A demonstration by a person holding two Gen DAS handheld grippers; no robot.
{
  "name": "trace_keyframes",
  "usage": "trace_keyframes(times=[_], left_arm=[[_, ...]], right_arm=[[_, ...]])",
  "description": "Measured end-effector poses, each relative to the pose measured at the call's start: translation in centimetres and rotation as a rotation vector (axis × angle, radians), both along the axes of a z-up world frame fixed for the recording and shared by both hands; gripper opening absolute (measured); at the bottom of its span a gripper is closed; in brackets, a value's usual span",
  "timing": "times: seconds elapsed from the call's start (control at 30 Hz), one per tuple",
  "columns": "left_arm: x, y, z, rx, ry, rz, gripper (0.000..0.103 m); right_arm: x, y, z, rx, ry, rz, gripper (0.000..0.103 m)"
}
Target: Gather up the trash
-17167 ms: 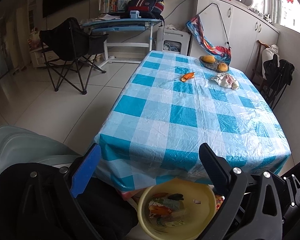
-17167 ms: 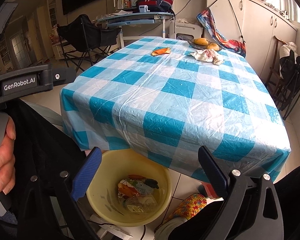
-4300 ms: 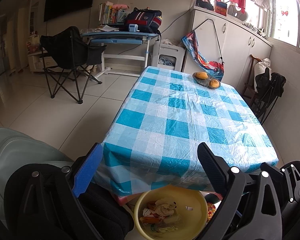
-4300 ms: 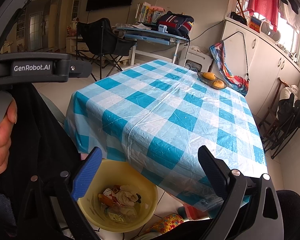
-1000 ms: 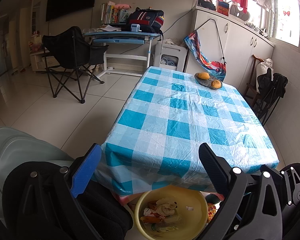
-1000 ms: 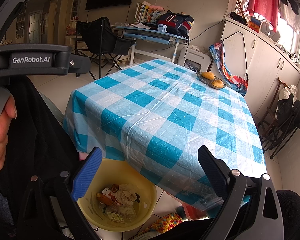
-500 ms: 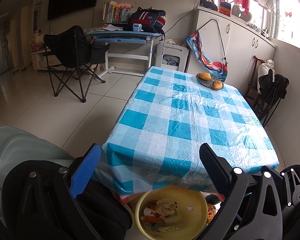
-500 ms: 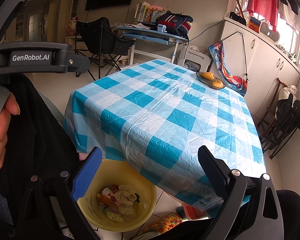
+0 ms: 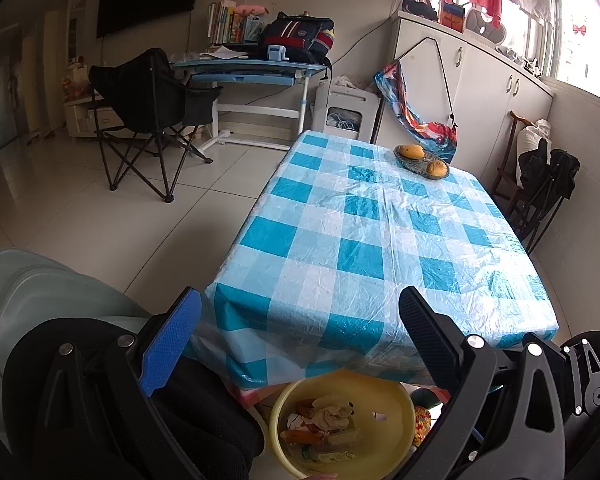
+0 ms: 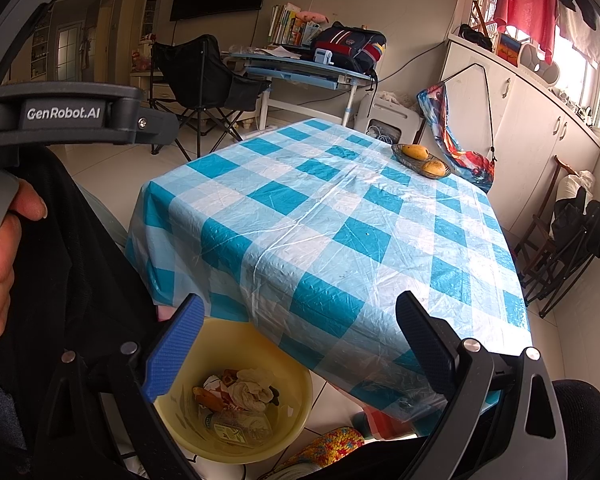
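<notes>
A yellow basin [image 9: 388, 396] sits on the floor below the table's near edge; it also shows in the right wrist view [image 10: 296, 384]. It holds crumpled tissue [image 10: 252, 390], an orange peel [image 10: 208, 396] and wrappers [image 9: 328, 456]. My left gripper [image 9: 300, 320] is open and empty above the basin, in front of the table. My right gripper [image 10: 300, 320] is open and empty, also above the basin. The blue checked tablecloth [image 9: 364, 232] carries only a fruit dish.
A dish with two mangoes [image 9: 422, 158] stands at the table's far end. A black folding chair [image 9: 152, 104] and a blue desk [image 9: 252, 70] stand at the back left. White cabinets [image 9: 500, 92] and a dark folded chair [image 9: 548, 184] line the right wall.
Over the last second both views barely shifted. Since the oldest frames, the orange peel and crumpled wrapper have left the tabletop and the basin holds more trash.
</notes>
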State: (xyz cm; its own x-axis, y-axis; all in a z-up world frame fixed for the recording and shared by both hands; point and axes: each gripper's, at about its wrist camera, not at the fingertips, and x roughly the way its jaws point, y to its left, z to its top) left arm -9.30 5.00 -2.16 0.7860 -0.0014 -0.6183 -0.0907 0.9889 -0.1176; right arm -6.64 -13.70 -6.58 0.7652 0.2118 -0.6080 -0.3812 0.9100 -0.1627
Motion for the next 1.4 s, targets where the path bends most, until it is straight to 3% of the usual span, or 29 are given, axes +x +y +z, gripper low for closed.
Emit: trace_keyframes(times=[1.4], left_arm=[[0.23, -0.67, 0.13, 0.011, 0.016, 0.001, 0.096]], right_arm=[[0.00, 0.03, -0.03, -0.003, 0.001, 0.000, 0.092]])
